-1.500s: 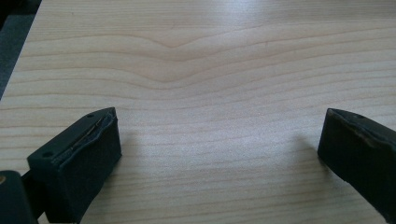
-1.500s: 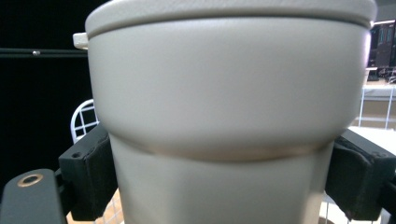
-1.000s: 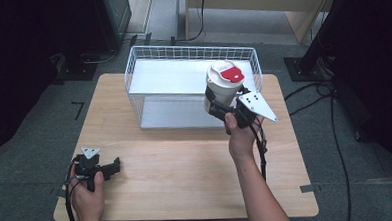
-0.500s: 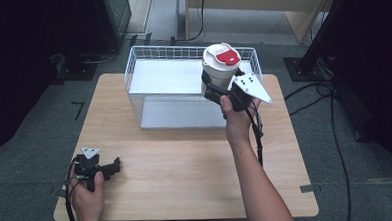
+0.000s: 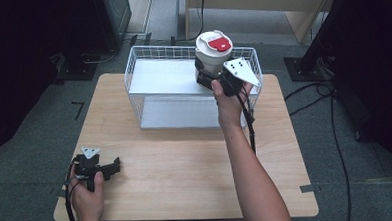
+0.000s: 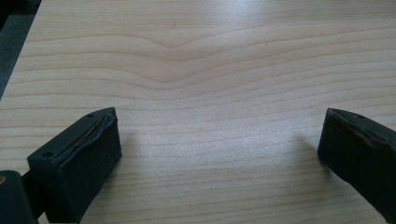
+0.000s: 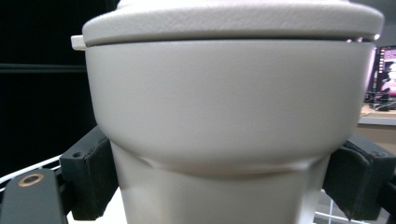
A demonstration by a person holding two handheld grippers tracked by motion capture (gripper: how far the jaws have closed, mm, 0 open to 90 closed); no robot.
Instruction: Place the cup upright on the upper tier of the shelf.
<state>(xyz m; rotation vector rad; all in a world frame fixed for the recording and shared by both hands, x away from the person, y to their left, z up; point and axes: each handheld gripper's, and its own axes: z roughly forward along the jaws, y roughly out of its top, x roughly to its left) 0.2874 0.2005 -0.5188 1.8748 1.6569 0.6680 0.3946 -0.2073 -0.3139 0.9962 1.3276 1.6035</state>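
Right tool [image 5: 208, 74] pinches one lidded cup [image 5: 213, 50] above one wire basket [image 5: 132, 75]; left tool [image 5: 111, 167] spread.

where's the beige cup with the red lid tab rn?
High view: the beige lidded cup with the red tab is held up in the right gripper over the far right part of the white wire basket; the jaws clamp its narrower lower body.

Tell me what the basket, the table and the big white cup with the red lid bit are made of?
The basket looks like thin metal wire coated white: an open grid of rods. The table looks like light wood or a wood-look top, with wavy grain lines. The cup, held by the right tongs, seems matte plastic: smooth, slightly grainy lid, moulded shape.
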